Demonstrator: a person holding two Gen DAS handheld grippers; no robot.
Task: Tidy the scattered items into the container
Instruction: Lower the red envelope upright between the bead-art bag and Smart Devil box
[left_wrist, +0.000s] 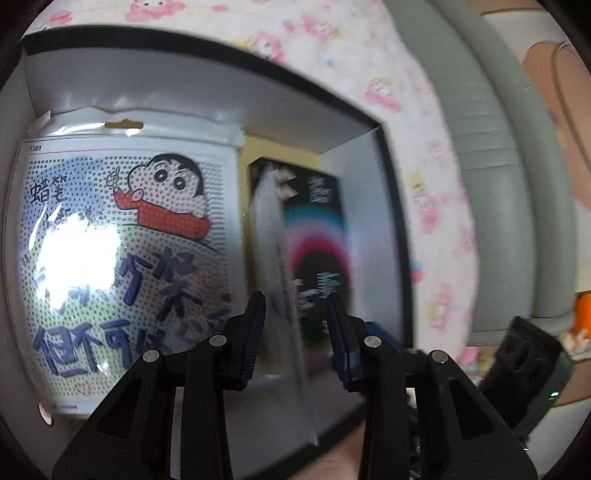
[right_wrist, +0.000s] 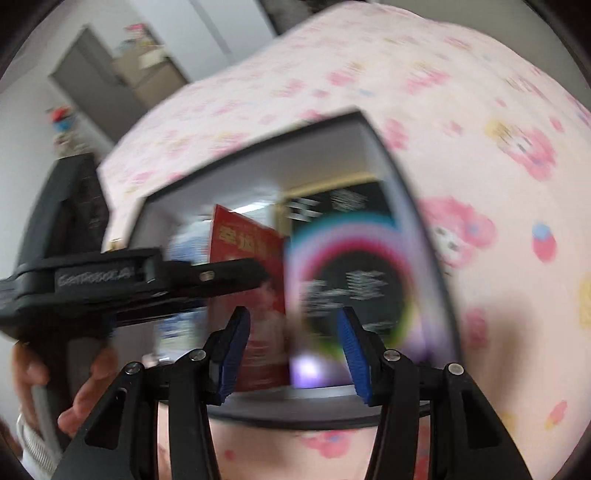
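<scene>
- Container (left_wrist: 369, 122): a black-rimmed, grey-walled box on the pink flowered bedcover (right_wrist: 480, 110). Inside lie a cartoon-printed packet (left_wrist: 122, 240) at the left and a black box with rainbow rings (left_wrist: 317, 236) at the right.
- Left gripper (left_wrist: 295, 332): it reaches into the container with its jaws set apart around a thin upright card, seen edge-on in its own view and as a red card (right_wrist: 247, 258) in the right view. Motion blur hides whether the pads touch the card.
- Right gripper (right_wrist: 291, 350): jaws spread, nothing between them, hovering at the near rim.
- Risk: the red card stands on edge between packet and black box; let go while tilted, it may lean or wedge instead of lying flat.
- Risk: the two grippers are close together over one box, so a hasty withdrawal may knock the rim or drag the glossy packet.
</scene>
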